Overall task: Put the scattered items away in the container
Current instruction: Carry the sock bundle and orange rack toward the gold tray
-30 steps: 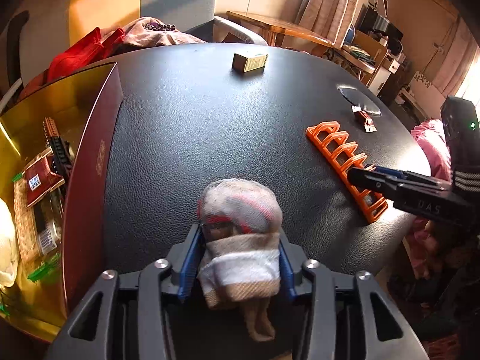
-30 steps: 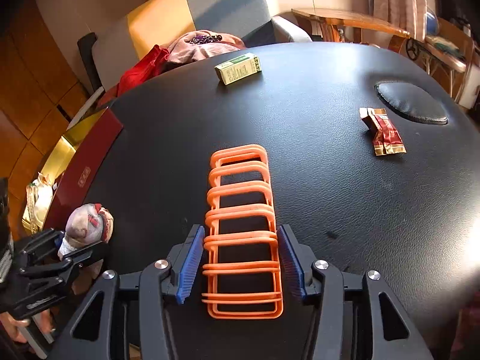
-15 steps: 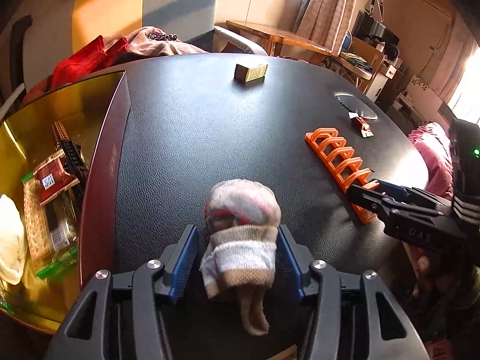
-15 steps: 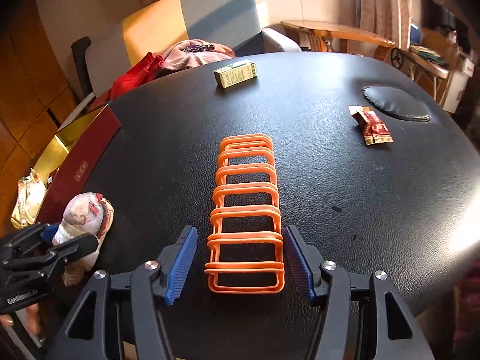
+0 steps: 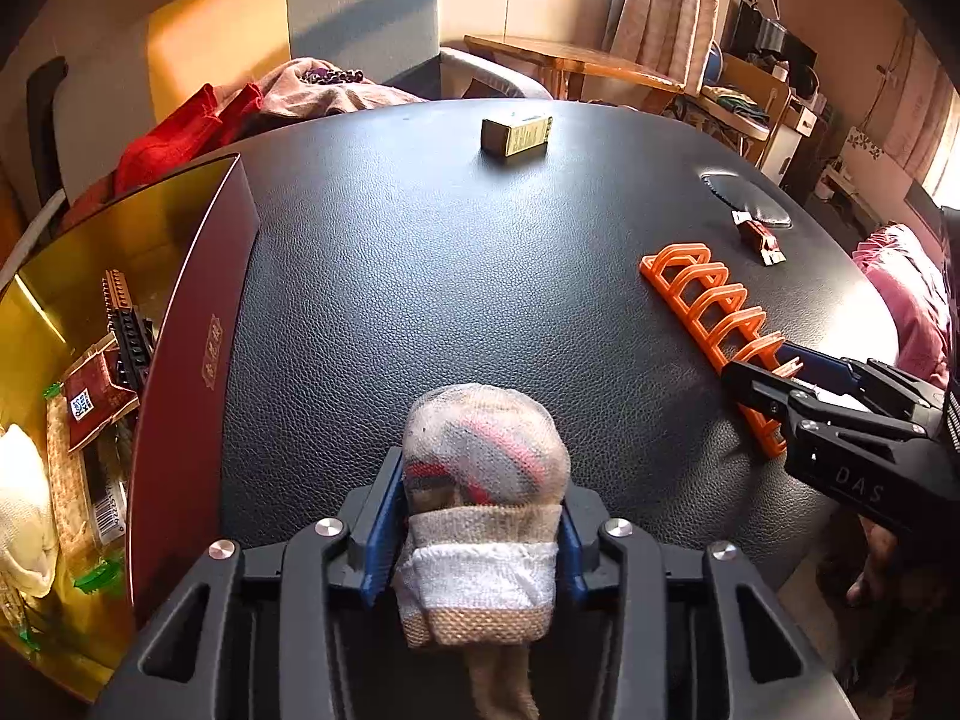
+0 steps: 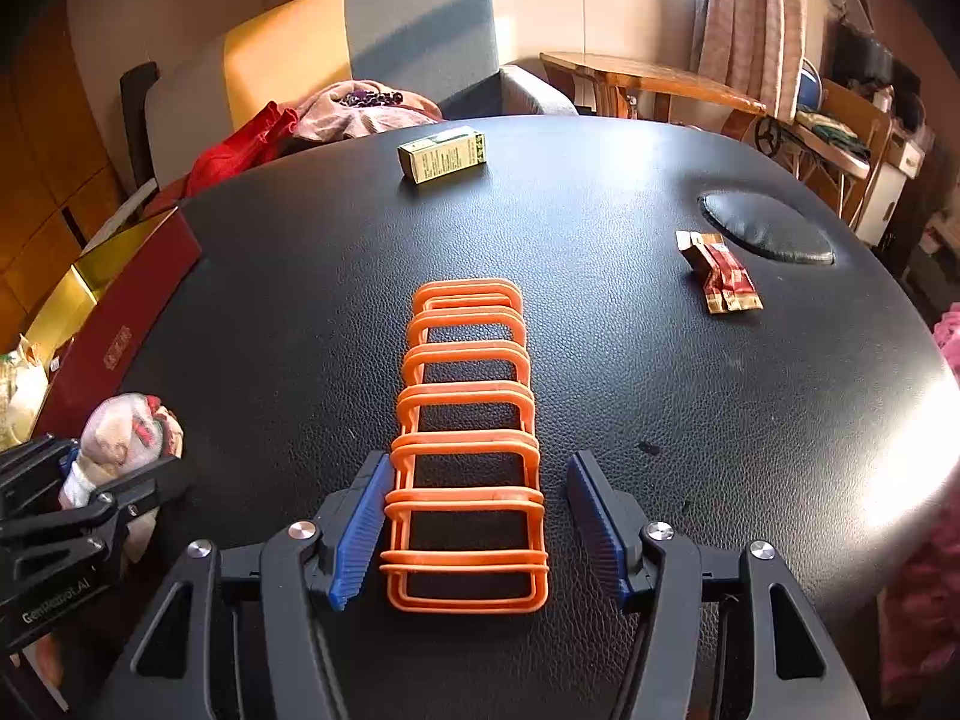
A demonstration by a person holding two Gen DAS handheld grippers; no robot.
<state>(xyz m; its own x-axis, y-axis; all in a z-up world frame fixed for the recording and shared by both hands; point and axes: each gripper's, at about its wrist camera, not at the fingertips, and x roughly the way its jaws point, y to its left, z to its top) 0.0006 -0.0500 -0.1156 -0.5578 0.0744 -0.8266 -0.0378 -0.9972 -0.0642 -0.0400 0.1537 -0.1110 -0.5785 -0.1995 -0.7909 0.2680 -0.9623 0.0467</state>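
My left gripper (image 5: pixel 474 531) is shut on a rolled sock (image 5: pixel 483 483), held just above the black table (image 5: pixel 420 276), right of the red-and-gold box (image 5: pixel 192 360). The sock also shows in the right wrist view (image 6: pixel 129 429). My right gripper (image 6: pixel 477 525) is open, its jaws on either side of the near end of an orange rack (image 6: pixel 465 420) that lies on the table; it also shows in the left wrist view (image 5: pixel 714 306). A small green carton (image 6: pixel 441 153) and a red snack packet (image 6: pixel 723 273) lie farther off.
The box holds snack packets (image 5: pixel 90 402), a black comb-like piece (image 5: pixel 129 336) and a white cloth (image 5: pixel 21 510). A round padded inset (image 6: pixel 768 228) lies at the table's right. A sofa with clothes (image 5: pixel 252 102) stands behind the table.
My left gripper has lifted and drawn back slightly with the sock. My right gripper has opened wider around the orange rack and pulled back a little.
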